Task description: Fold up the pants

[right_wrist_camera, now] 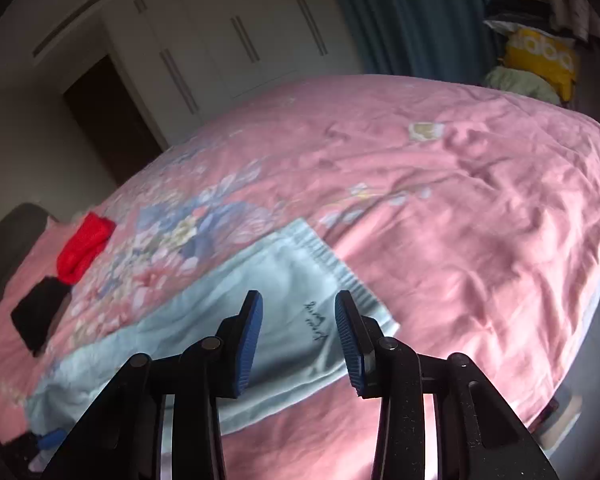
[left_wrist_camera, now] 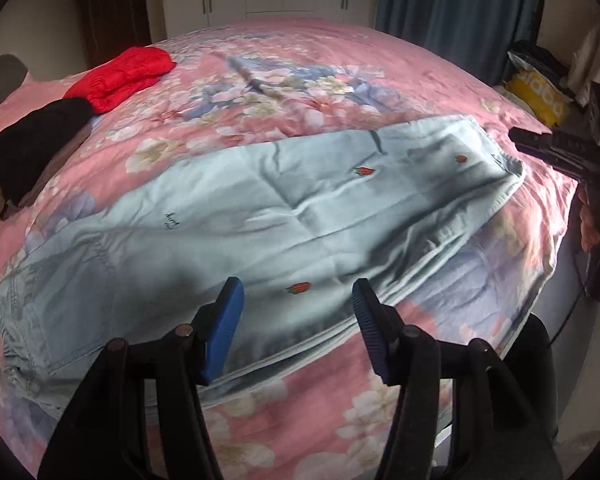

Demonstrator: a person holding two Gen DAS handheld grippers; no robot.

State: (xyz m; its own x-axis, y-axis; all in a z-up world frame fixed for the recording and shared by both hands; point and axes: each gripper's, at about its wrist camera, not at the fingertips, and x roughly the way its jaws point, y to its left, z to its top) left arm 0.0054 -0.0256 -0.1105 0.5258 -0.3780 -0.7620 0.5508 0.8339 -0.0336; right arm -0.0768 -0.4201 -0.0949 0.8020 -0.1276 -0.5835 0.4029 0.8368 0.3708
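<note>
Lying lengthwise on the pink floral bed (left_wrist_camera: pixel 300 64), the pale blue pants (left_wrist_camera: pixel 260 208) look folded leg over leg, with the crosswise folds still to make. Both tools hover empty above them: the left hand-held gripper (left_wrist_camera: pixel 298 332) with jaws fairly wide over the near edge, the right hand-held gripper (right_wrist_camera: pixel 299 344) narrower over the right end.

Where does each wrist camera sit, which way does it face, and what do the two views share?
Left wrist: behind the left gripper, looking down across the light blue pants on the pink bedspread; its open blue pads show, plus the right gripper and fingers at the right edge.
Right wrist: behind the right gripper, tilted, facing the pants' end and wardrobe; only its open pads show.
Shared: pants, bedspread, red garment, black garment, yellow bag.
</note>
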